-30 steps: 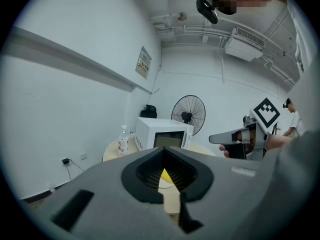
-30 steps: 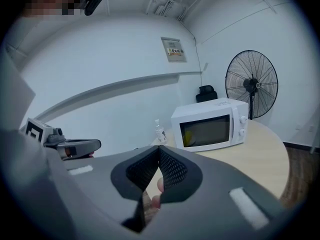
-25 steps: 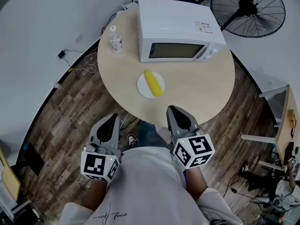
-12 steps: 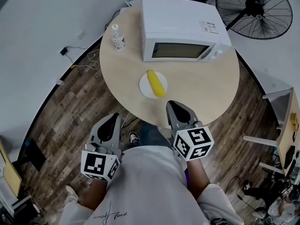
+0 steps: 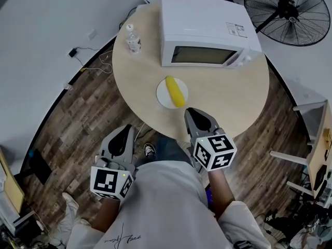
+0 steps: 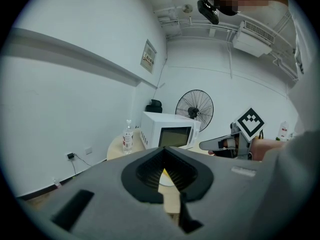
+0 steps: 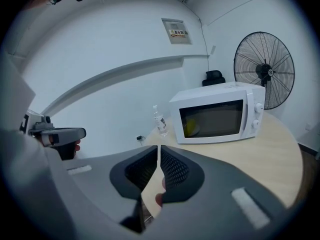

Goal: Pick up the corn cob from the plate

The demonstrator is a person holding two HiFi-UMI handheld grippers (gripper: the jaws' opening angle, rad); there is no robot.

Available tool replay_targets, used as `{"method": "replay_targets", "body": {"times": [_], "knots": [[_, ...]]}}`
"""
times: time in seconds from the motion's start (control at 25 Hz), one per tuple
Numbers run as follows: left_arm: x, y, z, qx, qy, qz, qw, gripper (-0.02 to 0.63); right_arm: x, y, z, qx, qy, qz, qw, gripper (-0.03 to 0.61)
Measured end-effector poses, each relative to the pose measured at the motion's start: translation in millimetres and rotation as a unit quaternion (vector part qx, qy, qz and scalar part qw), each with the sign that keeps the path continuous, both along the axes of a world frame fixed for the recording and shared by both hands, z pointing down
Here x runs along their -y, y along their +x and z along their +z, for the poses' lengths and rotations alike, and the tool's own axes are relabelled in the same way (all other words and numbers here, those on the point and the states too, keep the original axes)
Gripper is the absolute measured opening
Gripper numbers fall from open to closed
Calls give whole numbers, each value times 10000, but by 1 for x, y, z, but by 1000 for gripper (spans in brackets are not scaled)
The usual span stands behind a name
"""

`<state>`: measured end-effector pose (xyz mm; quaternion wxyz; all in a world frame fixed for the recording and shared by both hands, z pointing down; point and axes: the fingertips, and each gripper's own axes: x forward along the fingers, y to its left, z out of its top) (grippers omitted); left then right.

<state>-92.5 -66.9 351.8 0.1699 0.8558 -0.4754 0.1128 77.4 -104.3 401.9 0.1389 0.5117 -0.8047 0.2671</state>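
One view alone, the head's, shows the corn cob (image 5: 175, 91) whole on its plate (image 5: 162, 96)

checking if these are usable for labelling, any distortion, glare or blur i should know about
Head view: even light, sharp, no glare, but the foot of the wall curves with the wide lens. Left gripper view: fisheye circle with black corners, and a mosaic patch at the top. Right gripper view: the same fisheye, and the dark door of the microwave mirrors something yellow.
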Motion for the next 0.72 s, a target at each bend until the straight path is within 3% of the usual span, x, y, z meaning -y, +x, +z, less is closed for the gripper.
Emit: {"method": "replay_targets", "body": {"times": [0.72], "knots": [[19, -2, 17, 32, -245, -113, 9996, -3, 42, 1, 49, -114, -509, -253, 9983, 44]]}}
